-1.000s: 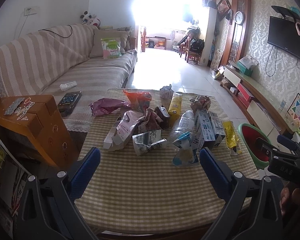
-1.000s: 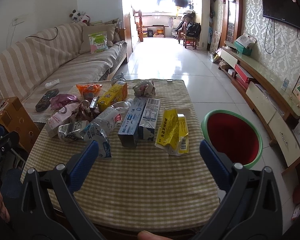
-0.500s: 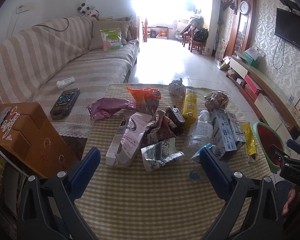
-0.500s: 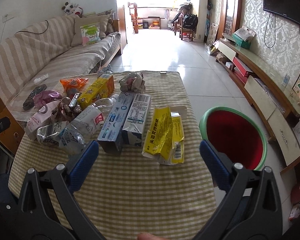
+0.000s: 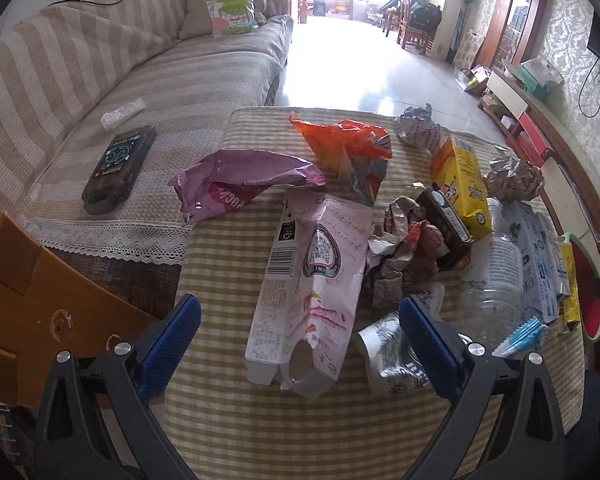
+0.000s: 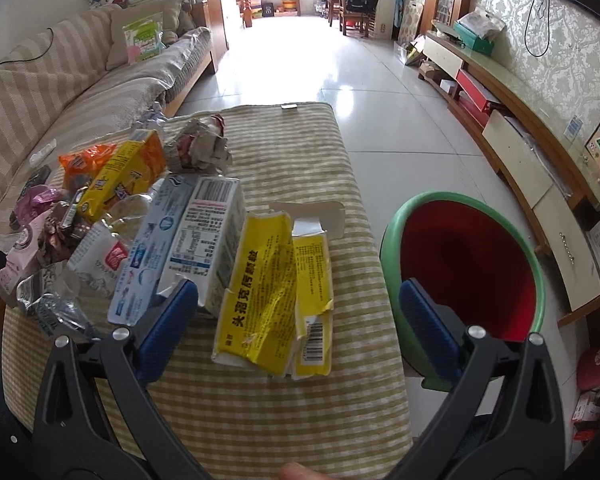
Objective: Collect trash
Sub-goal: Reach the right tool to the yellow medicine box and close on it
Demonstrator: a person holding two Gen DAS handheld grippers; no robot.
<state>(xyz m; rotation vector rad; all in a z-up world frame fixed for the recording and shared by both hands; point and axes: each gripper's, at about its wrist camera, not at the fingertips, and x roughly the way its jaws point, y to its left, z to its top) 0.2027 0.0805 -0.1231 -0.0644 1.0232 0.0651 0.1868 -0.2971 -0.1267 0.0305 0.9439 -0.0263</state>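
Trash lies piled on a table with a checked cloth (image 5: 228, 264). My left gripper (image 5: 300, 332) is open and empty, straddling a flattened pink-and-white carton (image 5: 312, 280). A crumpled silver wrapper (image 5: 392, 344) lies by its right finger. A purple bag (image 5: 236, 184), an orange bag (image 5: 352, 148) and a yellow carton (image 5: 460, 180) lie beyond. My right gripper (image 6: 300, 316) is open and empty, straddling a torn yellow box (image 6: 272, 284). A white-and-blue carton (image 6: 204, 240) lies to its left. A red bin with a green rim (image 6: 468, 260) stands on the floor right of the table.
A striped sofa (image 5: 100, 64) runs along the left with a dark remote (image 5: 118, 168) on it. A wooden side table (image 5: 28, 304) stands at the near left. A low TV cabinet (image 6: 520, 136) lines the right wall. Tiled floor (image 6: 340, 60) stretches beyond the table.
Both grippers have moved forward and down toward the table. The left one has closed in on the pink-and-white carton, the right one on the yellow box. Both stay open.
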